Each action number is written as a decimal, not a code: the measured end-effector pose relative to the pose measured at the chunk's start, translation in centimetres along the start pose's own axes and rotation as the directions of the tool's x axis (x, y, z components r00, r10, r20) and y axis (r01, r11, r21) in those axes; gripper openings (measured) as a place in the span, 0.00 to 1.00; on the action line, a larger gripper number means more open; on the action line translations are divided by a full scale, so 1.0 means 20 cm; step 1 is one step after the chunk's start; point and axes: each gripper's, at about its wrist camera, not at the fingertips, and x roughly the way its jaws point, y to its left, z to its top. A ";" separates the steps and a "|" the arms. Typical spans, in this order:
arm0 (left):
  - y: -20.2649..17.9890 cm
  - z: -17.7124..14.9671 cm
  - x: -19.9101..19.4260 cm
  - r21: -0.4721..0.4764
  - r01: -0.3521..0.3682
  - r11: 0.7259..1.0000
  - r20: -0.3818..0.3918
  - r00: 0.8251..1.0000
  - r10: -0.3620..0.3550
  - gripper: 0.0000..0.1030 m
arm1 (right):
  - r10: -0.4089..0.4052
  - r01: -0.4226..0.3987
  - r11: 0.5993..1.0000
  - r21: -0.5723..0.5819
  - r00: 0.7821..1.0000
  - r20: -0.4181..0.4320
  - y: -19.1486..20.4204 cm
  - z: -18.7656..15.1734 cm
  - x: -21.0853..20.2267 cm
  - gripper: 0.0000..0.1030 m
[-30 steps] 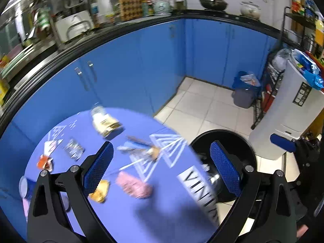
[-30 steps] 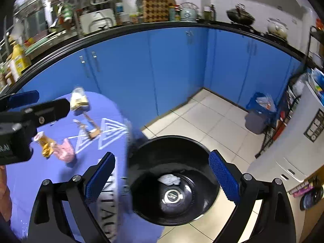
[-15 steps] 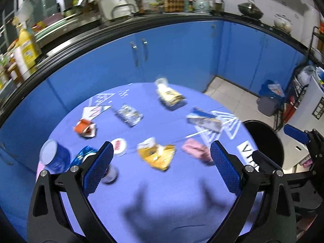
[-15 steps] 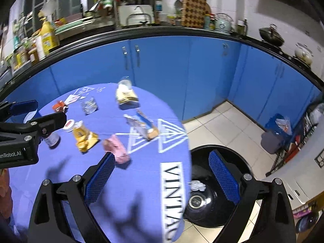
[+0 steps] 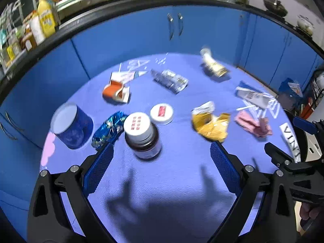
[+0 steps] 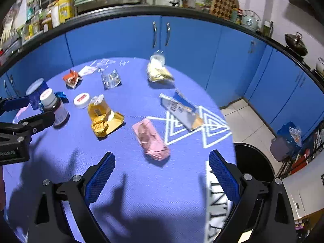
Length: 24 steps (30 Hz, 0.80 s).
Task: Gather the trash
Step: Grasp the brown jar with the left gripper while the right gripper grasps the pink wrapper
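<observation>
Both wide open, holding nothing: left claw (image 5: pixel 160 160), right claw (image 6: pixel 162 171). Bare cloth beneath on surface (image 6: pixel 141 192); bin (image 6: pixel 253 162) past right edge, half hidden. Far wrappers blurred.

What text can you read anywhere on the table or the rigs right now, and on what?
"VINTA", partly hidden: white print on the tablecloth edge.
"RobotAI", start cut off: label on the left gripper body, right wrist view.
Red marks on the brown bottle cap and the loose white lid: too blurred.
Wrappers' print: unreadable.
</observation>
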 end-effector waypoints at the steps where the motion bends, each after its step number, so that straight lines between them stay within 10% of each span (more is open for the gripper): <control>1: 0.01 0.00 0.03 -0.007 0.001 1.000 -0.010 1.000 -0.001 0.92 | 0.002 -0.002 1.000 -0.003 1.000 -0.006 0.01 0.00 0.01 0.89; 10: 0.12 -0.01 0.21 -0.036 -0.015 0.999 -0.056 0.998 0.013 0.82 | 0.021 -0.020 1.000 0.003 0.998 -0.055 0.05 0.04 0.18 0.84; 18: 0.15 -0.02 0.26 -0.031 -0.016 0.999 -0.076 0.997 0.013 0.64 | 0.092 -0.090 0.996 0.028 0.993 -0.075 0.05 0.07 0.22 0.30; 24: 0.18 -0.03 0.26 -0.072 0.012 0.997 -0.093 0.996 -0.018 0.45 | 0.101 -0.100 0.995 0.017 0.992 -0.080 0.06 0.05 0.18 0.27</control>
